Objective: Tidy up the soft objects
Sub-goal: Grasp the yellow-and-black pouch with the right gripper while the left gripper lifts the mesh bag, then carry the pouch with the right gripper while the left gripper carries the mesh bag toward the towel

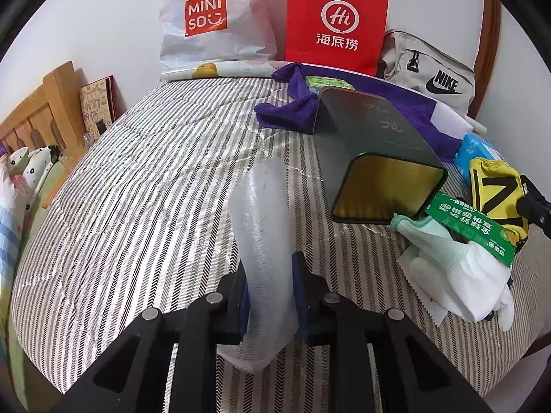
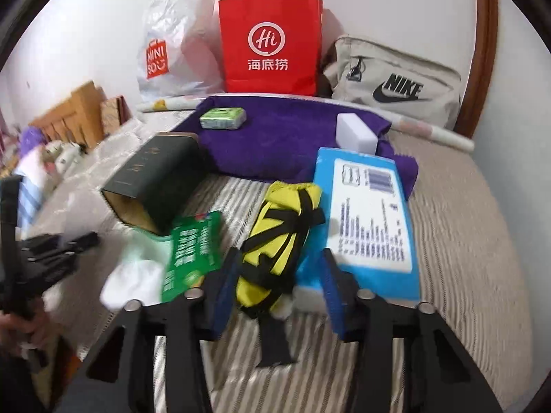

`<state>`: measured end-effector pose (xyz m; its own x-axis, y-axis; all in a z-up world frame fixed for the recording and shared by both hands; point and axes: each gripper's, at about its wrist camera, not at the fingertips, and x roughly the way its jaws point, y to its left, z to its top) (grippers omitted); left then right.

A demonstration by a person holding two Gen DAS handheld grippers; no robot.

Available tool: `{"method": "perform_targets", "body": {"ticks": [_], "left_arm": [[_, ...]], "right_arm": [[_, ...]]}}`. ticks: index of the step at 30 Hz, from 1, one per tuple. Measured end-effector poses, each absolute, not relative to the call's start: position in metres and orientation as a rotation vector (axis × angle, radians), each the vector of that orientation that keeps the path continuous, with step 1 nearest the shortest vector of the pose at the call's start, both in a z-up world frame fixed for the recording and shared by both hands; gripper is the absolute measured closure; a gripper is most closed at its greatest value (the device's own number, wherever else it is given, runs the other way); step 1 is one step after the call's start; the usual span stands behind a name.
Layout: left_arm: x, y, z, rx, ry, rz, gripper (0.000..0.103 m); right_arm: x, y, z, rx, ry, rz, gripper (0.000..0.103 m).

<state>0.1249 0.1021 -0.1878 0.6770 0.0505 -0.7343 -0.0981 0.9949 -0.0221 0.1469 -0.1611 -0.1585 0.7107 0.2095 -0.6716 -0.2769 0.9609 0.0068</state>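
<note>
My left gripper (image 1: 270, 265) is shut on a translucent white soft sheet (image 1: 261, 213) that stretches from its pads out over the striped bedcover (image 1: 137, 189). A yellow bundle bound with black straps (image 2: 279, 234) lies between the fingers of my right gripper (image 2: 279, 258). The left pad is against the bundle, but a gap shows at the right pad, so the jaws stand open around it. The bundle (image 1: 496, 186) also shows at the right edge of the left wrist view. White and mint-green socks (image 1: 458, 275) lie under a green packet (image 1: 471, 227).
A dark green box (image 2: 162, 175) lies on its side, mouth open. Near it are a blue pack (image 2: 368, 213), a purple towel (image 2: 292, 134), a white block (image 2: 354, 134) and a green tissue pack (image 2: 224, 118). Red bag (image 2: 272, 41) and Nike bag (image 2: 396, 86) line the wall.
</note>
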Motion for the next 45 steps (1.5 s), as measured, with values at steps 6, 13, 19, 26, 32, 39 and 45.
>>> {"method": "perform_targets", "body": {"ticks": [6, 13, 19, 26, 32, 39, 45], "left_arm": [[0.124, 0.101, -0.187, -0.053, 0.822, 0.087, 0.082], [0.124, 0.099, -0.188, -0.050, 0.822, 0.093, 0.082], [0.126, 0.099, -0.189, -0.051, 0.828, 0.090, 0.082], [0.128, 0.098, -0.189, -0.046, 0.833, 0.101, 0.081], [0.126, 0.097, -0.190, -0.044, 0.830, 0.112, 0.081], [0.126, 0.096, -0.190, -0.036, 0.832, 0.115, 0.081], [0.125, 0.096, -0.190, -0.033, 0.824, 0.110, 0.081]], "right_arm": [[0.154, -0.169, -0.155, -0.051, 0.717, 0.305, 0.096], [0.141, -0.185, -0.136, 0.001, 0.687, 0.325, 0.097], [0.113, -0.199, -0.117, 0.012, 0.668, 0.328, 0.097], [0.079, -0.222, -0.118, -0.014, 0.721, 0.304, 0.097], [0.067, -0.239, -0.144, -0.051, 0.812, 0.273, 0.097], [0.073, -0.244, -0.167, -0.001, 0.854, 0.285, 0.085], [0.084, -0.238, -0.183, -0.010, 0.872, 0.272, 0.067]]}}
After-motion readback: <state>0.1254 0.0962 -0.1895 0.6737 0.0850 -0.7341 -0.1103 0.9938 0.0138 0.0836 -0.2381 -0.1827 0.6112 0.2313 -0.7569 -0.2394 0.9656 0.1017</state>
